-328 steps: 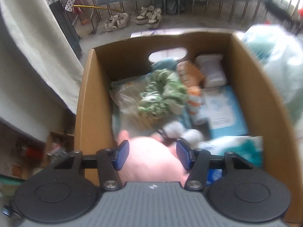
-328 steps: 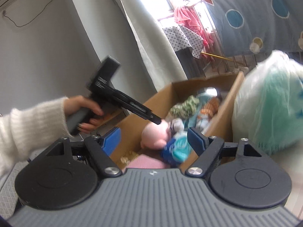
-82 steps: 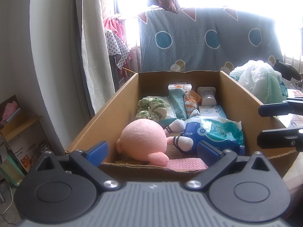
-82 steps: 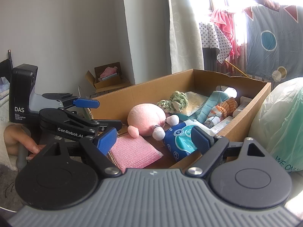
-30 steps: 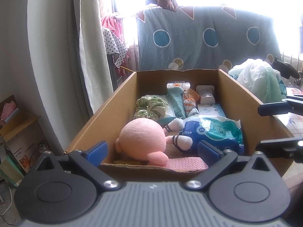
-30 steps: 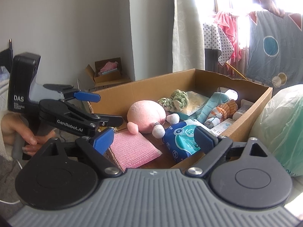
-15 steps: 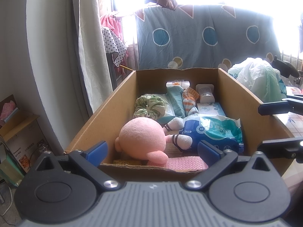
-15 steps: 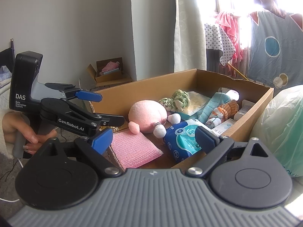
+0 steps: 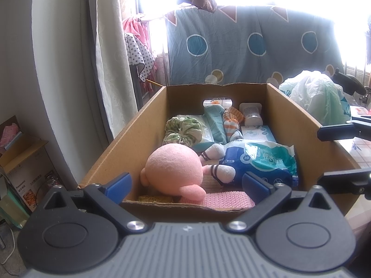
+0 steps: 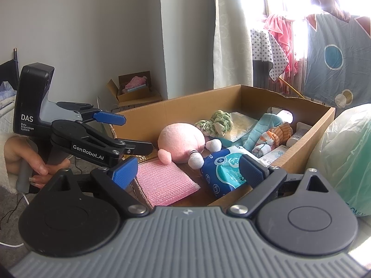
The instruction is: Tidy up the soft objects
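A cardboard box (image 9: 129,136) (image 10: 185,108) holds a pink plush (image 9: 172,166) (image 10: 180,141), a pink knitted cloth (image 9: 222,199) (image 10: 164,183), a blue tissue pack (image 9: 262,162) (image 10: 222,169), a green scrunchie (image 9: 183,129) (image 10: 216,121), a teal cloth (image 9: 214,121) and striped socks (image 9: 231,121). My left gripper (image 9: 186,184) is open and empty, just outside the box's near wall; it also shows in the right wrist view (image 10: 129,134). My right gripper (image 10: 189,170) is open and empty at the box's near right corner; its fingers (image 9: 336,132) show in the left wrist view.
A pale green plastic bag (image 9: 317,97) (image 10: 343,153) lies right of the box. A small open carton (image 10: 134,90) stands by the wall. A curtain (image 9: 111,69) and a hanging blue quilt (image 9: 250,46) are behind the box.
The pink plush, held by my left gripper earlier, now lies in the box. Both grippers have drawn back outside the box and have barely moved in the last second.
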